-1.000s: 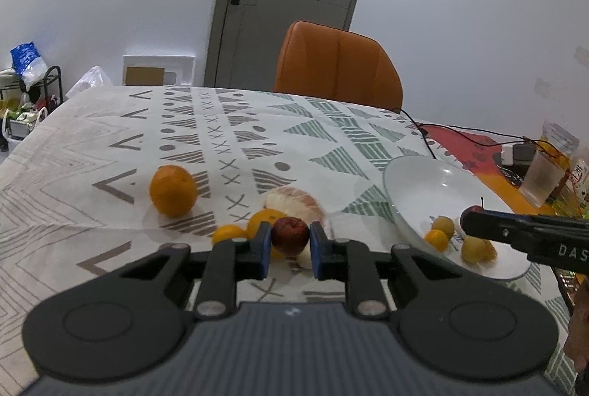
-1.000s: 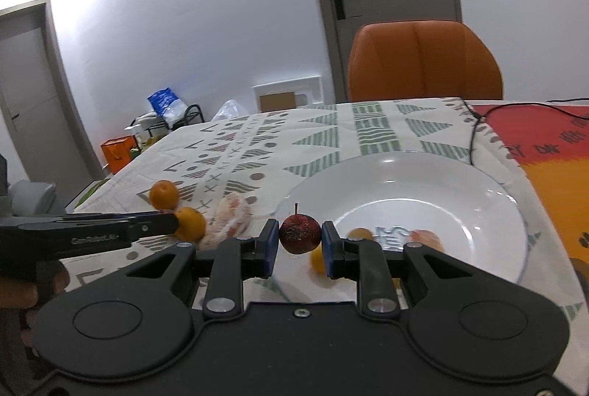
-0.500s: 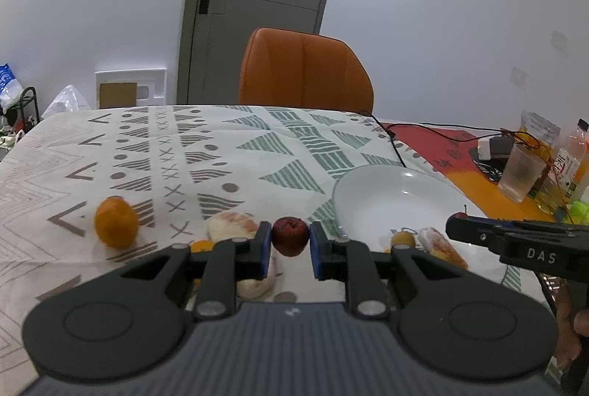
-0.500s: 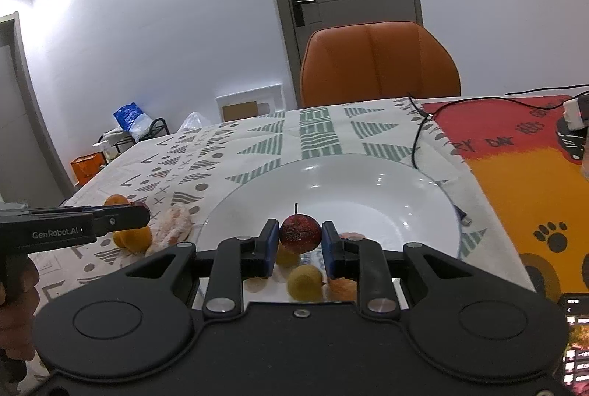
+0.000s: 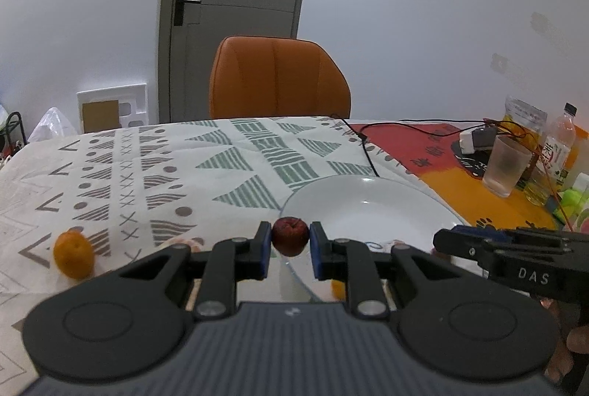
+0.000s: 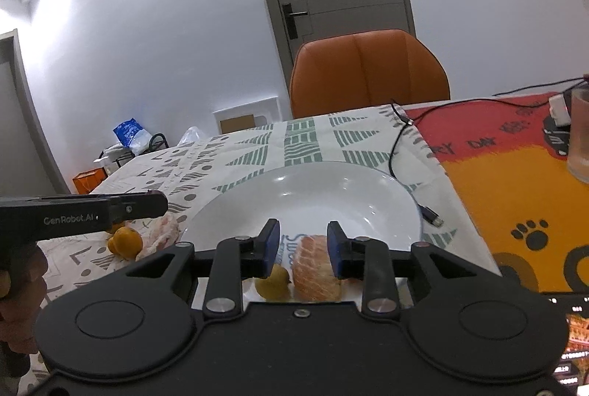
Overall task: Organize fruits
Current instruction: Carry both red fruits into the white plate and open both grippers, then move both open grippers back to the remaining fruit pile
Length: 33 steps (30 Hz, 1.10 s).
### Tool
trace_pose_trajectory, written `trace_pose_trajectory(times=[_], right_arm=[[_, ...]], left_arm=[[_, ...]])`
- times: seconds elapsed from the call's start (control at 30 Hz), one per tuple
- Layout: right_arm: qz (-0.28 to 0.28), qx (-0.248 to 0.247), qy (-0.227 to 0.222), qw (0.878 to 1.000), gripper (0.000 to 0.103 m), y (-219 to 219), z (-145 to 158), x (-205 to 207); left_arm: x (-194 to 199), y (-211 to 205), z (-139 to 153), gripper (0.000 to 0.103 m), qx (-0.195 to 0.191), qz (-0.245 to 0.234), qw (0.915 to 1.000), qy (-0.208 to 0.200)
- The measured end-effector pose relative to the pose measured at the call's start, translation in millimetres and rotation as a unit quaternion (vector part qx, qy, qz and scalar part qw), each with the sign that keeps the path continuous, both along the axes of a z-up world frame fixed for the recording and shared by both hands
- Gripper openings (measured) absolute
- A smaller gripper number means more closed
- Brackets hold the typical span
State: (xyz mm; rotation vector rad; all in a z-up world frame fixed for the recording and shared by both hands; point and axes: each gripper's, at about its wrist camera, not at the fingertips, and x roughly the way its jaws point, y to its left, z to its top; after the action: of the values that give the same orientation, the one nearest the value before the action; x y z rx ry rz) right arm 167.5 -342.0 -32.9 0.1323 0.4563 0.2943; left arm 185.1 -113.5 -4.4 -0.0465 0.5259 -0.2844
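My left gripper (image 5: 291, 250) is shut on a small dark red fruit (image 5: 290, 236) and holds it over the near left rim of the white plate (image 5: 368, 208). My right gripper (image 6: 303, 248) is open and empty above the plate (image 6: 313, 190). Below its jaws lie a peeled pinkish fruit segment (image 6: 316, 267) and a small yellow fruit (image 6: 274, 283) in the plate. An orange (image 5: 73, 257) sits on the patterned cloth at the left. Another orange (image 6: 127, 241) and a peeled fruit piece (image 6: 163, 230) lie left of the plate.
An orange chair (image 5: 278, 79) stands behind the table. A black cable (image 6: 399, 153) runs past the plate's right side. A plastic cup (image 5: 506, 168), bottle (image 5: 557, 142) and packets stand at the far right on the red-orange mat (image 6: 515, 175).
My right gripper has opened and let go of its red fruit over the plate. My left gripper has carried its red fruit rightward to the plate's rim.
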Motion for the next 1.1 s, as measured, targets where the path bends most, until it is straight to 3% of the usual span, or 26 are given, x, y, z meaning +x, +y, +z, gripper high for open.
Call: trace_pose_trajectory(times=[0.4,0.7,0.87,0.97,1.1], right_arm=[[0.012,0.006,0.000,1.000,0.033,-7,1,-8],[0.020,0.010,0.004,1.000,0.041,2,-2,-9],[0.027,0.007,0.002,1.000,0.049,10,-1,-8],[0.029,0.008,-0.001,1.000,0.056,15,0,-9],[0.028,0.008,-0.004,1.000,0.073,21,0,-9]], left_arm=[[9,-22,-1,0.021,0.012,-0.021,0.9997,0.003],[4,0,0,0.026,0.017,0.012,0.9997,0.011],[-3,19,-1,0.052,0.012,0.031,0.9994,0.012],[-7,30,0,0.059,0.011,0.044,0.9989,0.012],[-11,42,1,0.078,0.012,0.064,0.9978,0.011]])
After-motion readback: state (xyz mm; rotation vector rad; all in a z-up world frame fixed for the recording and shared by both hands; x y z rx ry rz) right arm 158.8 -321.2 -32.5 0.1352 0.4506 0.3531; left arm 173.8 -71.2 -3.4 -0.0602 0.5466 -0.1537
